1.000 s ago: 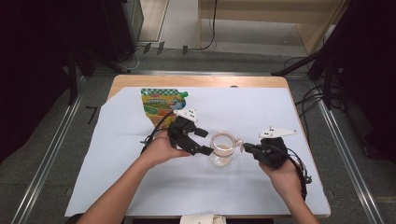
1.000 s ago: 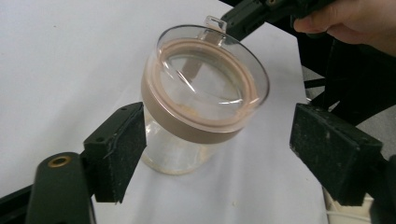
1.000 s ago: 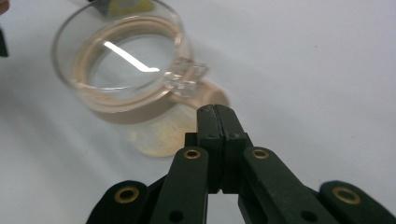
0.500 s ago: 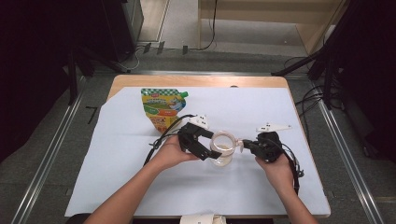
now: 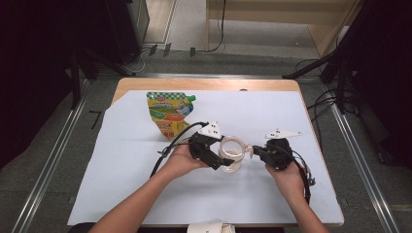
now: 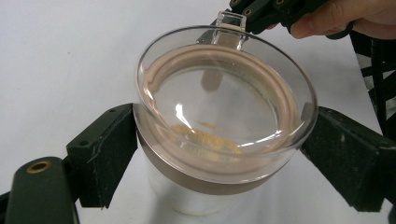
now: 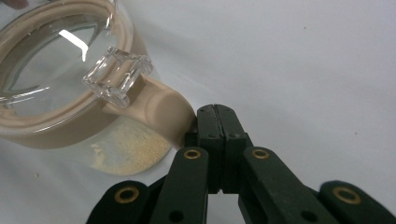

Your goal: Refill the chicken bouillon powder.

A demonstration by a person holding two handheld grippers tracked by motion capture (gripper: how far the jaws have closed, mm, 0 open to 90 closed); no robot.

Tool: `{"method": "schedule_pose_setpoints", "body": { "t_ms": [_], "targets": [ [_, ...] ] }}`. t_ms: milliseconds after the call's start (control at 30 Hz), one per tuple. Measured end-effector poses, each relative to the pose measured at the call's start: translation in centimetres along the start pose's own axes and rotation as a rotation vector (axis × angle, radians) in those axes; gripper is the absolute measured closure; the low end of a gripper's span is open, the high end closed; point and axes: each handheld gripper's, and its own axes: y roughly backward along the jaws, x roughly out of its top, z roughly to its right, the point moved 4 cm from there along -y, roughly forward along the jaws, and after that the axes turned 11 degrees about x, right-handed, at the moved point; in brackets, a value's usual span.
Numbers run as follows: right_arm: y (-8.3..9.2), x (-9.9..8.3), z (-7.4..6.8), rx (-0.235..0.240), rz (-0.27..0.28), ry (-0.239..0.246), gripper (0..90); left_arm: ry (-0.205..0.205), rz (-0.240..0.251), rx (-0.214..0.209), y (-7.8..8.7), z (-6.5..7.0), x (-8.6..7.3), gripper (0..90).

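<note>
In the high view, a green and yellow pouch (image 5: 167,112) with a green cap stands left of the middle, on the white sheet (image 5: 121,160) that covers the wooden table (image 5: 145,83). Its writing is too small to read.

Just right of it, near the middle of the frame, the left gripper (image 5: 219,156) sits around a small clear jar (image 5: 231,154). Its jaws have just been opening and now stand wide, one on each side of the jar. In the left gripper view there is a thin gap on the right side, and the left pad looks very close to the jar's tan band; I cannot tell if it touches. The jar (image 6: 219,135) has a clear lid (image 6: 224,88) with a tan ring, and some yellow powder lies at the bottom. The lid hides part of the powder, and the bottom edge of the frame cuts off the jar's foot.

Further right, the right gripper (image 5: 257,151) has its jaws squeezed together, with nothing between them. In the right gripper view its tip (image 7: 215,116) is pressed against the tan hinge (image 7: 161,112) under the clear latch (image 7: 116,76). The jar's left side runs off that frame.
</note>
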Motion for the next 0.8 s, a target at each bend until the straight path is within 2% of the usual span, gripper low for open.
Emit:
{"method": "schedule_pose_setpoints", "body": {
  "t_ms": [100,233,400,467,500,533,567,600,667,800],
  "targets": [
    [0.0,0.0,0.0,0.001,0.000,-0.001,90.0,-0.001,-0.001,0.009,0.1,0.0,0.1,12.8],
    [0.0,0.0,0.0,-0.001,-0.001,0.001,90.0,0.012,0.029,0.004,0.7,0.0,0.6,14.1],
    [0.0,0.0,0.0,-0.001,0.001,-0.001,90.0,0.065,0.065,-0.035,1.6,-0.6,0.9,19.4],
    [0.0,0.0,-0.1,-0.003,0.004,-0.002,90.0,0.027,0.055,-0.027,1.7,-0.4,0.7,20.7],
    [0.0,0.0,-0.1,-0.003,0.004,-0.002,90.0,0.027,0.055,-0.027,1.7,-0.4,0.7,19.9],
    [0.0,0.0,-0.1,-0.007,0.003,0.001,90.0,0.002,0.033,-0.003,1.4,-0.2,0.6,18.7],
    [0.0,0.0,-0.1,-0.007,0.003,0.001,90.0,0.002,0.033,-0.003,1.4,-0.2,0.6,17.2],
    [0.0,0.0,-0.1,-0.006,0.002,0.002,90.0,-0.022,0.014,0.017,0.9,0.1,0.5,15.6],
    [0.0,0.0,-0.1,-0.007,0.001,0.004,90.0,-0.028,0.009,0.024,0.6,0.2,0.5,14.3],
    [0.0,-0.1,-0.1,-0.007,0.001,0.005,90.0,-0.063,0.038,0.028,-0.3,0.3,0.4,12.1]
  ]
}}
